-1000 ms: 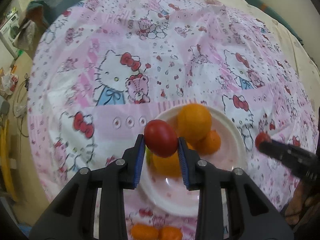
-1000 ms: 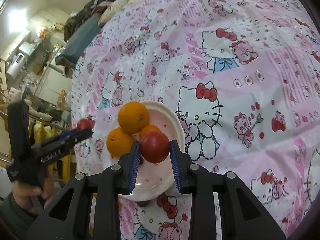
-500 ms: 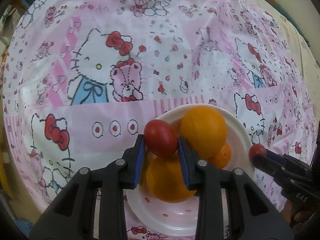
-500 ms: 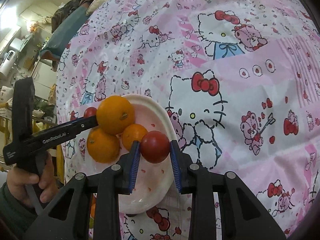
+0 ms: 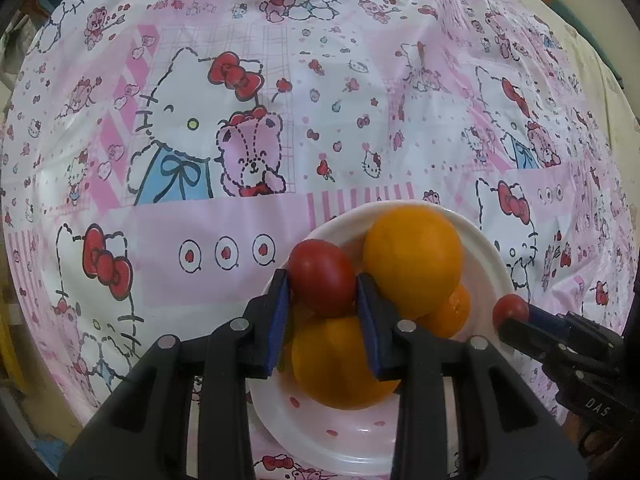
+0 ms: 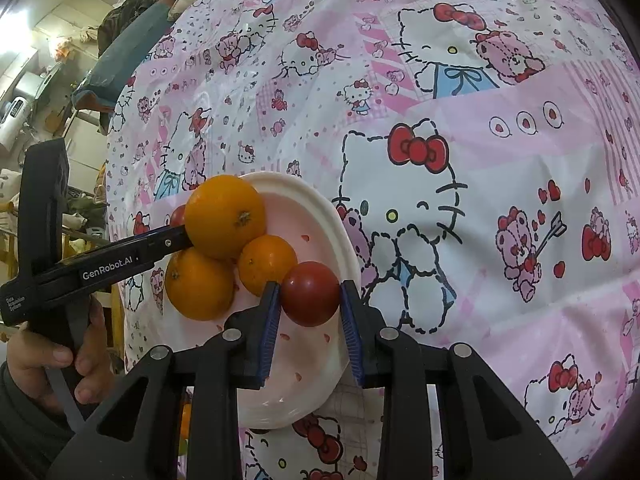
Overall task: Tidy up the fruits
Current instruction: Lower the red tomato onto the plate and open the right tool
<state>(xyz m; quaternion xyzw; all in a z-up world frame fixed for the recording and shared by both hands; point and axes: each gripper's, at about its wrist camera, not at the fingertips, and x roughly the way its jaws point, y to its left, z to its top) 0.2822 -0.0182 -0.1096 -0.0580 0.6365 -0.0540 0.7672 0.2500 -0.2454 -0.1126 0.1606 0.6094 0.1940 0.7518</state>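
A white plate with pink spots holds three oranges: a big one, another and a small one. My left gripper is shut on a red tomato over the plate's left edge. My right gripper is shut on a second red tomato over the plate, beside the small orange. The right gripper also shows in the left wrist view, and the left gripper in the right wrist view, partly hidden behind the big orange.
A pink Hello Kitty cloth covers the round table. Beyond its far edge in the right wrist view is room clutter. Something orange shows below the plate near the table's edge.
Both grippers have moved closer to the plate, each still holding its tomato. The plate and oranges look larger in both views.
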